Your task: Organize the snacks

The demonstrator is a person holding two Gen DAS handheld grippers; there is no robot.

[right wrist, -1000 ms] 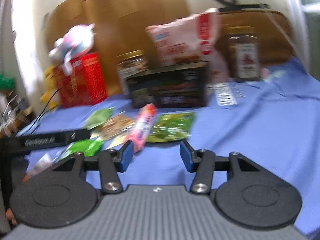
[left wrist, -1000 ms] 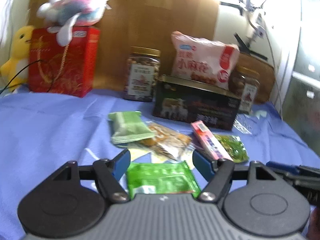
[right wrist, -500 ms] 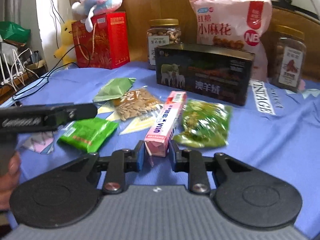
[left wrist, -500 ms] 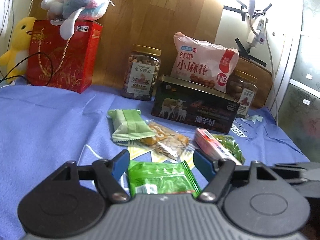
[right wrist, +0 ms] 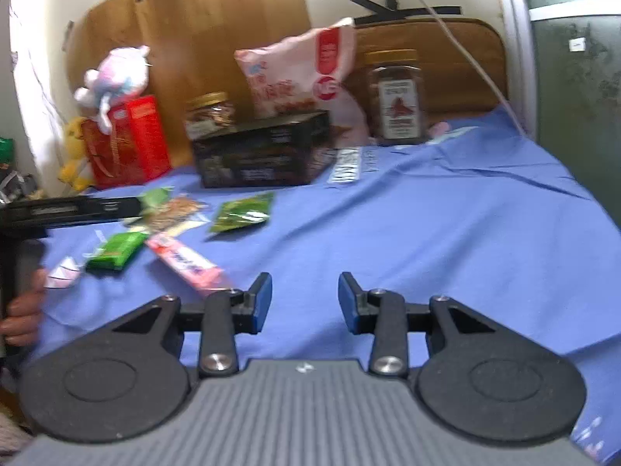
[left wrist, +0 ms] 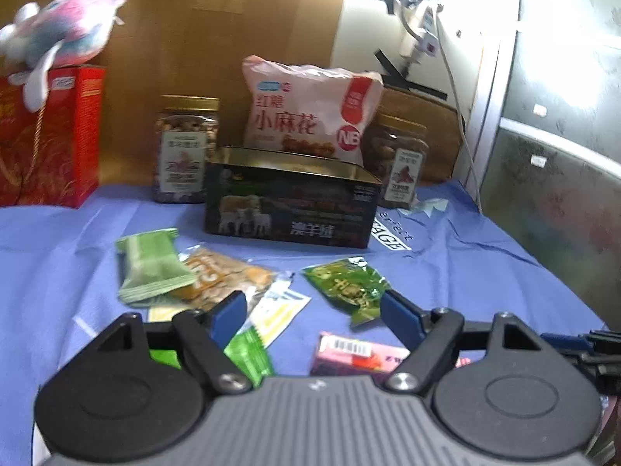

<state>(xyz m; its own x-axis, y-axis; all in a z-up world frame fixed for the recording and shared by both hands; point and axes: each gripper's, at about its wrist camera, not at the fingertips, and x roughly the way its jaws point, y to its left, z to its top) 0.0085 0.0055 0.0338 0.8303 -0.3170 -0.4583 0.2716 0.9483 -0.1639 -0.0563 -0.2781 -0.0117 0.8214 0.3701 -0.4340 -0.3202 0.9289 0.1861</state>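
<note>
Small snack packets lie on the blue cloth (right wrist: 446, 225): a pale green wafer pack (left wrist: 153, 268), a clear seed pack (left wrist: 225, 277), a dark green packet (left wrist: 347, 287), a bright green packet (right wrist: 116, 250) and a pink box (right wrist: 186, 262), which also shows in the left wrist view (left wrist: 361, 353). My left gripper (left wrist: 314, 312) is open and empty above the packets. My right gripper (right wrist: 304, 301) is open and empty, just right of the pink box. An open dark tin box (left wrist: 291, 200) stands behind the packets.
Behind the tin are two nut jars (left wrist: 186, 149) (left wrist: 399, 163), a pink snack bag (left wrist: 310, 112), a red gift box (left wrist: 50, 136) with a plush toy (left wrist: 62, 37) on it. A cable (left wrist: 458, 97) hangs at the right wall.
My right gripper was shut on the pink box; it has let it go nearer the front, opened and drawn back to the right. My left gripper shifted right.
</note>
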